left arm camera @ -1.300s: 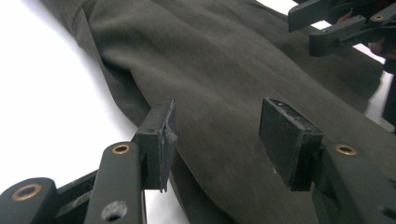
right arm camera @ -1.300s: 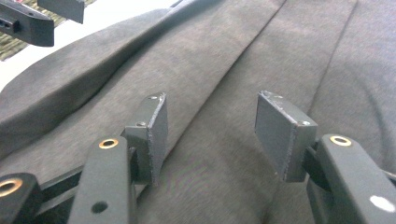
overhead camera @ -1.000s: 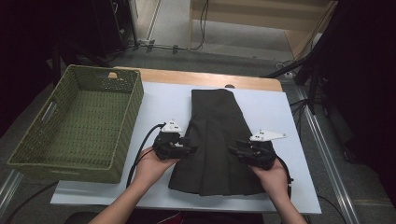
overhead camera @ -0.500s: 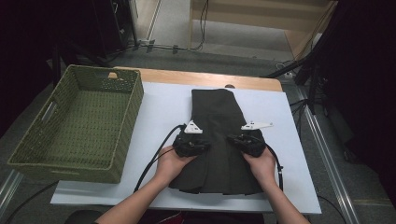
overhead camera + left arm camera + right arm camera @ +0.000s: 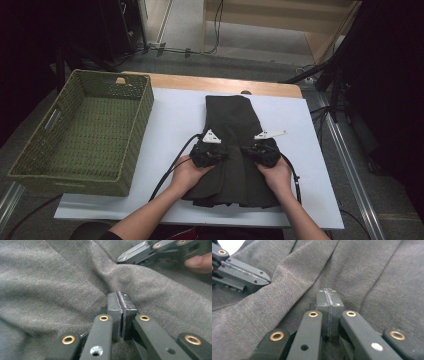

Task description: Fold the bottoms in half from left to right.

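A dark grey pleated garment [image 5: 234, 114] lies flat on the white board [image 5: 172, 117]. Both hands rest on its lower middle. My left gripper [image 5: 224, 152] and right gripper [image 5: 248, 151] point inward at each other, a short gap apart. In the left gripper view the left gripper [image 5: 121, 296] has its pads pressed together on a pinch of cloth [image 5: 62, 287], with folds running out from the tip. In the right gripper view the right gripper [image 5: 328, 292] likewise pinches a raised fold of cloth [image 5: 287, 282]. Both pairs of jaws have just been closing.
A green woven basket [image 5: 136, 131] stands at the left of the board, nothing visible inside. A wooden table edge [image 5: 220, 84] runs along the back. Cables trail from the grippers toward the front edge [image 5: 170, 172]. Metal rails flank the table.
Both hands came in from the garment's side edges toward its middle and sank onto the cloth. The jaws of both grippers closed on the fabric.
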Tool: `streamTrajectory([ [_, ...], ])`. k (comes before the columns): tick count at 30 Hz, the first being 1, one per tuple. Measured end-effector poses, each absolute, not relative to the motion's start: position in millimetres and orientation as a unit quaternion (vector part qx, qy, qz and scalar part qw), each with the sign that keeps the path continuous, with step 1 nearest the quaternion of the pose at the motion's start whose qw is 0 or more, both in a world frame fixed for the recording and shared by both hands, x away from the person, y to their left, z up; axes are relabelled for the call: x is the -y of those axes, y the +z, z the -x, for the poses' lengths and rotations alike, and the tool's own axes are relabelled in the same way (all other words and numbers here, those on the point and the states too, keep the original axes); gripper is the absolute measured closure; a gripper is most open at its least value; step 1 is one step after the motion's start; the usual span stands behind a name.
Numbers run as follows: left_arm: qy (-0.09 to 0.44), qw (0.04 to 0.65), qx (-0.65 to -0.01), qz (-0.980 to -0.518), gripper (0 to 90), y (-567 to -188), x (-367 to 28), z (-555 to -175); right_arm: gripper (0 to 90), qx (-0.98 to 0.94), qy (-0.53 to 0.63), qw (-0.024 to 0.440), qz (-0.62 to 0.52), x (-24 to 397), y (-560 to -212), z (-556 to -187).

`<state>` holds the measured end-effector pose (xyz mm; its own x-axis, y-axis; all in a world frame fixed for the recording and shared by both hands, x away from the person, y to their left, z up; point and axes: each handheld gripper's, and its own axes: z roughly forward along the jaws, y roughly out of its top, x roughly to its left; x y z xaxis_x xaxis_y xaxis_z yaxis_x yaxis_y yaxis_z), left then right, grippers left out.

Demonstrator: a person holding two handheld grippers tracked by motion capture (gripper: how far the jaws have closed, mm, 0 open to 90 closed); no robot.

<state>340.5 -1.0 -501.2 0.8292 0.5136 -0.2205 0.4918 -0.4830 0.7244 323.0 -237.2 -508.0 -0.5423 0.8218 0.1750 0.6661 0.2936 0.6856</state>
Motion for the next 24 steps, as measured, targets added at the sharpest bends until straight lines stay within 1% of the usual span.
streamTrajectory([
  [5, 0.020, 0.429, -0.294, -0.854, 88.0, -486.7, -1.7, -349.5, 87.5, -0.771, 0.402, 0.124, -0.478, 258.7, -487.3, -319.8],
  [8, 0.026, 0.427, -0.295, -0.854, 87.8, -484.4, -1.5, -356.5, 87.5, -0.761, 0.401, 0.140, -0.490, 272.5, -484.7, -321.7],
  [9, 0.026, 0.427, -0.297, -0.854, 86.2, -484.6, -0.9, -358.4, 87.5, -0.758, 0.399, 0.141, -0.497, 276.9, -486.1, -322.8],
  [14, 0.026, 0.420, -0.291, -0.859, 86.2, -488.9, 10.2, -366.8, 87.5, -0.752, 0.381, 0.138, -0.520, 287.6, -496.3, -327.5],
  [22, 0.020, 0.406, -0.289, -0.867, 86.5, -502.6, 23.0, -372.6, 87.5, -0.761, 0.357, 0.147, -0.522, 285.9, -513.4, -329.0],
  [24, 0.021, 0.400, -0.289, -0.869, 87.9, -506.3, 24.4, -374.2, 87.5, -0.762, 0.358, 0.146, -0.520, 286.4, -516.1, -330.1],
])
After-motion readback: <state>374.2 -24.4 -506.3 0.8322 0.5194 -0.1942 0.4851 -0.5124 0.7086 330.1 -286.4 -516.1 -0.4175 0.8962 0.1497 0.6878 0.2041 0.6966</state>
